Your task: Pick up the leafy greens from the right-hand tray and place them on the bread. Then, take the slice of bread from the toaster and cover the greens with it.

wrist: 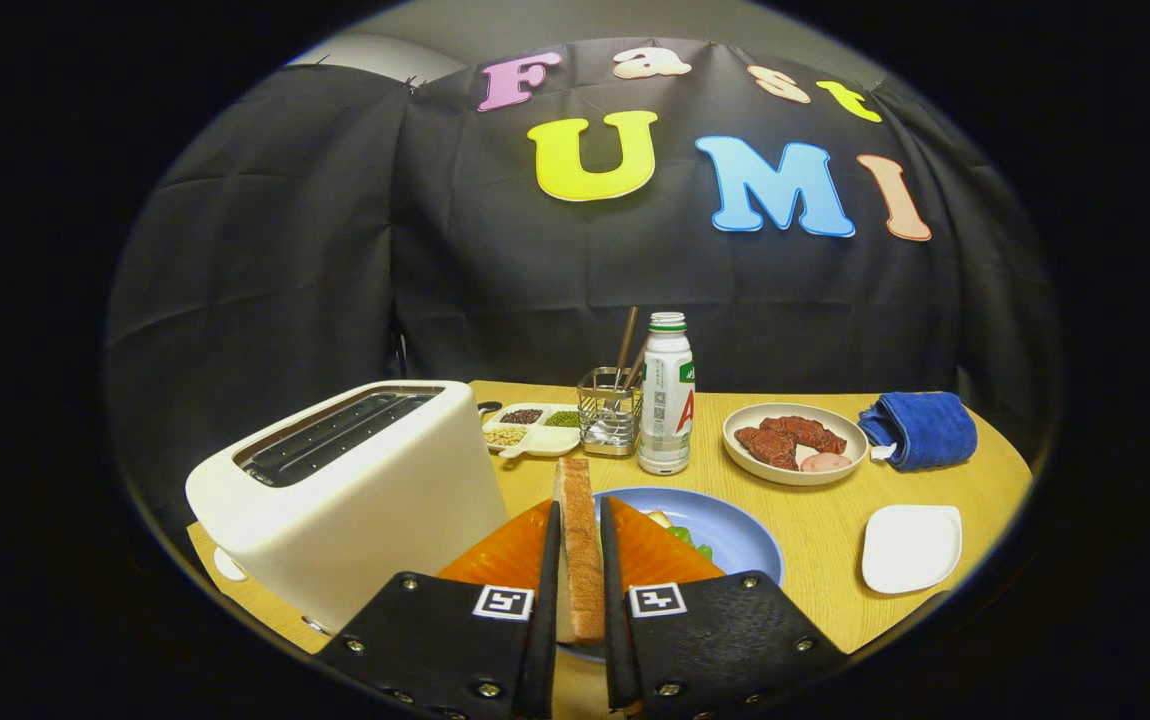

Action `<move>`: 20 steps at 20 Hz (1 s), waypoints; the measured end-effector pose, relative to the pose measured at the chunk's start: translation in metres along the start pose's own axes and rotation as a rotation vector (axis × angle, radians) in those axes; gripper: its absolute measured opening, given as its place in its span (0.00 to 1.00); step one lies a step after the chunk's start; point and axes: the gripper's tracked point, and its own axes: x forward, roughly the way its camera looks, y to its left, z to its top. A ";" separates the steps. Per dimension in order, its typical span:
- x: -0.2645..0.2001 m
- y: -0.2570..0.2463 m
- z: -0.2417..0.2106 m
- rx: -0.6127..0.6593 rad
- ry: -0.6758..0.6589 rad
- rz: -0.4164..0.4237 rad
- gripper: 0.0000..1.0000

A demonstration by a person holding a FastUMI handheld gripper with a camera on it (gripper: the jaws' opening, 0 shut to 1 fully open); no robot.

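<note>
My gripper is shut on a slice of toasted bread, held on edge between the two fingers with its crust pointing forward. Just below and ahead of the fingers lies a blue plate. On it, green leaves peek out to the right of the fingers; what lies under them is hidden by the gripper. The white toaster stands to the left of the fingers, and its slot looks empty.
Beyond the plate stand a white bottle, a wire holder with chopsticks and a divided dish of beans. To the right sit a plate of meat, a blue cloth and an empty white tray.
</note>
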 end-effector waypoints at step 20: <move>0.017 -0.050 -0.014 0.059 0.064 -0.035 0.29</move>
